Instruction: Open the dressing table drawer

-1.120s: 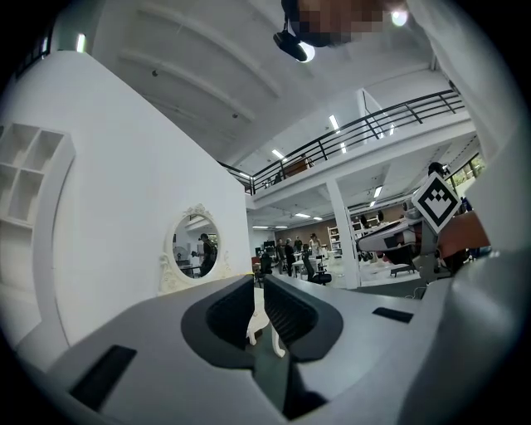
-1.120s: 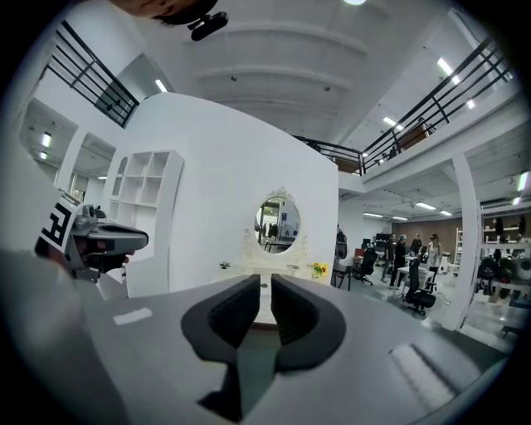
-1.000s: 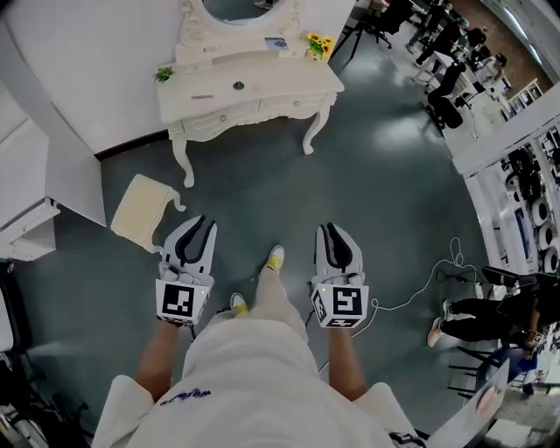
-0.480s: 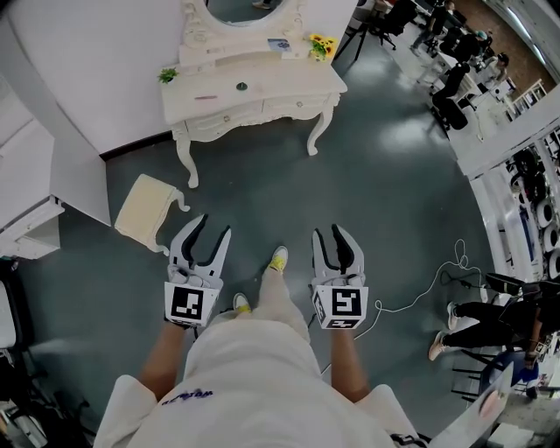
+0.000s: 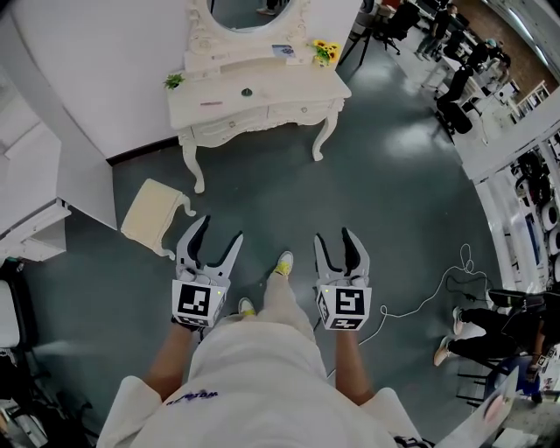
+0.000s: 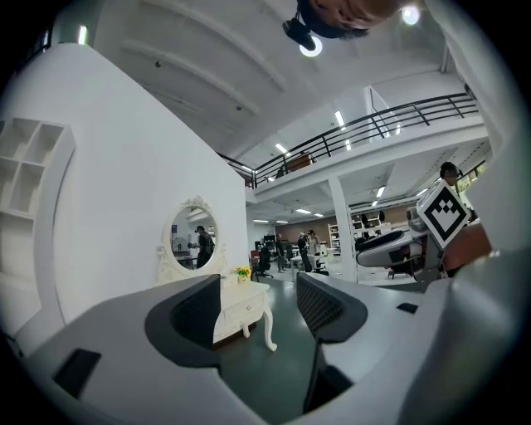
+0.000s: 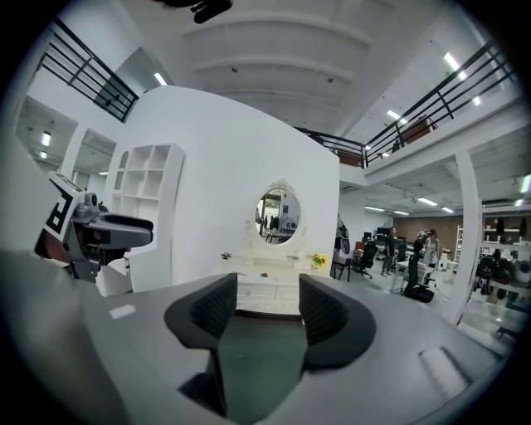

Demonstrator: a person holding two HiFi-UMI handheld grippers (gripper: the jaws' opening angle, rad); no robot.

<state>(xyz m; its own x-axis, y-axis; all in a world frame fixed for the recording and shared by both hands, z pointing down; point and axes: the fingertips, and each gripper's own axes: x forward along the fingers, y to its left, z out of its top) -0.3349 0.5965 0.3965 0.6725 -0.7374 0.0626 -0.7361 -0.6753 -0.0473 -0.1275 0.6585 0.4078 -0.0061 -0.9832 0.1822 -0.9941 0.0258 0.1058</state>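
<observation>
At the far left, at 10 o'clock from the person, a cream stool (image 5: 153,217) lies tipped on its side on the grey floor. The left gripper (image 5: 219,232) is held level at waist height. Its jaws have just been opening and now stand wide apart with nothing between them. The dressing table (image 5: 262,92) stands against the white wall at 12 o'clock, well apart from both grippers, and carries an oval mirror (image 5: 249,10). The drawer (image 5: 226,116) sits shut in the carved apron below the top. Expect a light wooden drawer, rigid, sliding straight out but liable to bind if pulled off-centre. Take hold at the pull in the middle of its front; the pull is too small to make out here. The table itself looks light and may shift under a hard tug. The right gripper (image 5: 337,241) points slightly downward. Its jaws have also just been opening and stand moderately apart, empty.
</observation>
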